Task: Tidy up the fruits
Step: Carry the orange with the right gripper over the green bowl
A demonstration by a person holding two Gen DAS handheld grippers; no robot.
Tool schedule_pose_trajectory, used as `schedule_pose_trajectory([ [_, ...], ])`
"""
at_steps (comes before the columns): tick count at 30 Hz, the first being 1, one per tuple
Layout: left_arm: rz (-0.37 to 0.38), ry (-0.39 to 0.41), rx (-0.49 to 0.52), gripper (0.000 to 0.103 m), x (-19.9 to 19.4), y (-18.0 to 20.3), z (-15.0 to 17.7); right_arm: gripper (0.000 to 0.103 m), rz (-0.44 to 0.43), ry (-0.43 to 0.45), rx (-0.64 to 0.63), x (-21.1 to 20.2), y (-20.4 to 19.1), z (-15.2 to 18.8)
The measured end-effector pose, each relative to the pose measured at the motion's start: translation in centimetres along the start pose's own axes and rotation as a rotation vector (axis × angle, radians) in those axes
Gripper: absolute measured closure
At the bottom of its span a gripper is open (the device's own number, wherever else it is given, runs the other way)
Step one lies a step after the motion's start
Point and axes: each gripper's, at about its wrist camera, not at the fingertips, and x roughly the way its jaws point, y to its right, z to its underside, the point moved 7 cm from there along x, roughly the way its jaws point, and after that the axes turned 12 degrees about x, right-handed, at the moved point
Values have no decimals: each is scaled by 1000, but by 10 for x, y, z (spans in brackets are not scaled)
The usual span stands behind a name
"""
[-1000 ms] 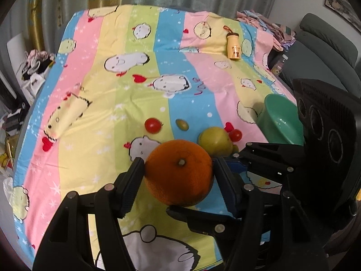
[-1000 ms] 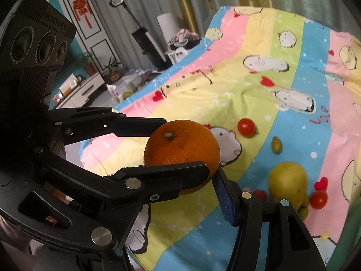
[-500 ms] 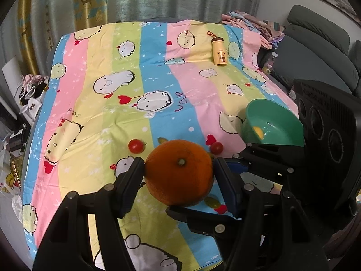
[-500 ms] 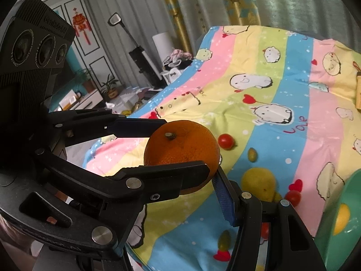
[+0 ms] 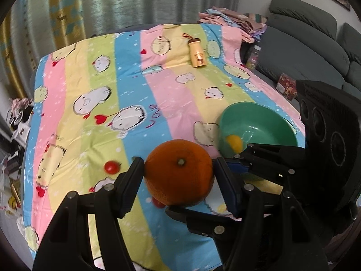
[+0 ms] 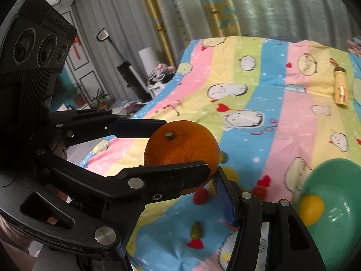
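**Left wrist view.** A tomato (image 5: 111,167) lies on the striped sheet (image 5: 158,94) at 9 o'clock from the orange (image 5: 179,171). The left gripper (image 5: 179,176) stands about half open and is clamped on the orange. Its left finger (image 5: 133,176) presses the fruit's 9 o'clock side and its blue-padded right finger (image 5: 227,192) the 3 o'clock side. The orange is stem up and clear of the sheet. A bar of the right gripper (image 5: 203,222) runs under the fruit at 6 o'clock, and another reaches in from 3 o'clock. A bottle (image 5: 198,53) lies at 12 o'clock, far back. The green bowl (image 5: 270,122) sits at 2 o'clock with a yellow fruit (image 5: 234,141) inside.

**Right wrist view.** The left gripper's blue pad (image 6: 135,128) meets the orange (image 6: 181,149) at 10 o'clock. The right gripper (image 6: 182,171) is likewise about half open and closed on the same orange. Its blue-padded finger (image 6: 223,198) bears on the fruit at 4 o'clock, and a black finger crosses it at 6 o'clock. A red tomato (image 6: 200,197) and a small green fruit (image 6: 197,229) lie on the sheet (image 6: 270,103) at 6 o'clock. The bowl (image 6: 338,225) with the yellow fruit (image 6: 311,206) is at 4 o'clock, and the bottle (image 6: 341,88) at 2 o'clock.
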Motion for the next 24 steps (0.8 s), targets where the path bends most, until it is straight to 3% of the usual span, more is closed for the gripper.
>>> schedule_pose_trajectory([
  [12,82,-5,113,39,31,52,-36,42,79,75,87,-37,58,-4],
  [24,253,17,180,39,67,109,-66,42,214,116,209,-77,115,7],
])
